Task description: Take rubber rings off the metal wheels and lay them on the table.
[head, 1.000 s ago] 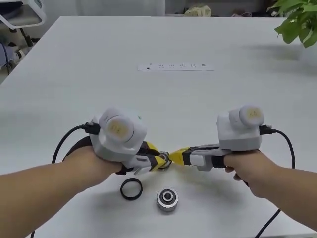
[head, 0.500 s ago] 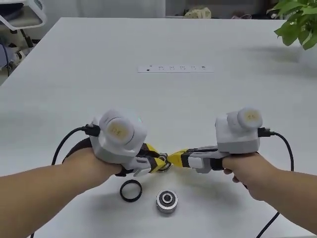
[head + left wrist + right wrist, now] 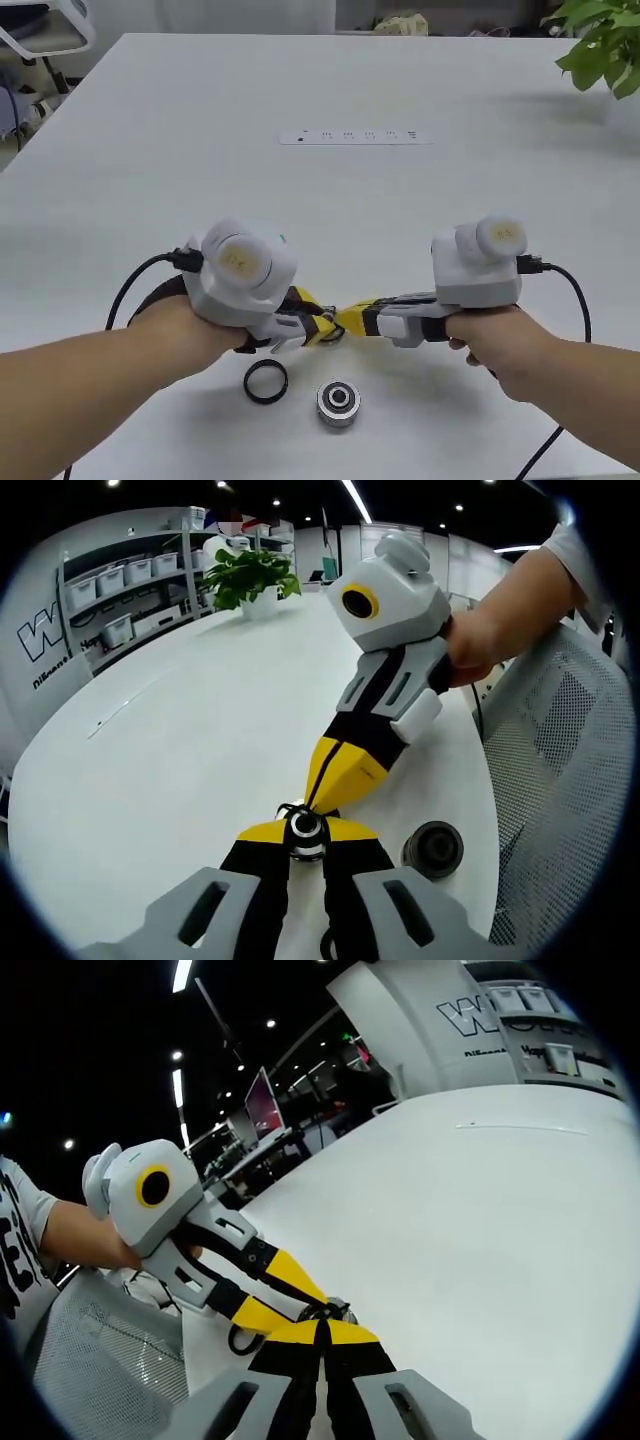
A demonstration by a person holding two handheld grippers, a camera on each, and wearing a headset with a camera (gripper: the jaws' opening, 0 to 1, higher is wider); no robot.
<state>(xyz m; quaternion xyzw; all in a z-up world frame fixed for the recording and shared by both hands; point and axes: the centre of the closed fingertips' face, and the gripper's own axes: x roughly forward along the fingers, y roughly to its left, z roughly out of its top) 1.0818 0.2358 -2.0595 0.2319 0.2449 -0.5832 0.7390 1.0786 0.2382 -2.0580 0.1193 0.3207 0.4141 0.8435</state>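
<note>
Left gripper (image 3: 322, 330) clamps round metal wheel (image 3: 305, 832), seemingly black-ringed.

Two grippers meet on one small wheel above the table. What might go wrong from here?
1. The small wheel sits in the left gripper jaws above the table; a hard pull from the right gripper may tear it loose and drop it.
2. The black ring and bare wheel lie right beneath; a falling part may knock them, and the bare wheel might roll away.
</note>
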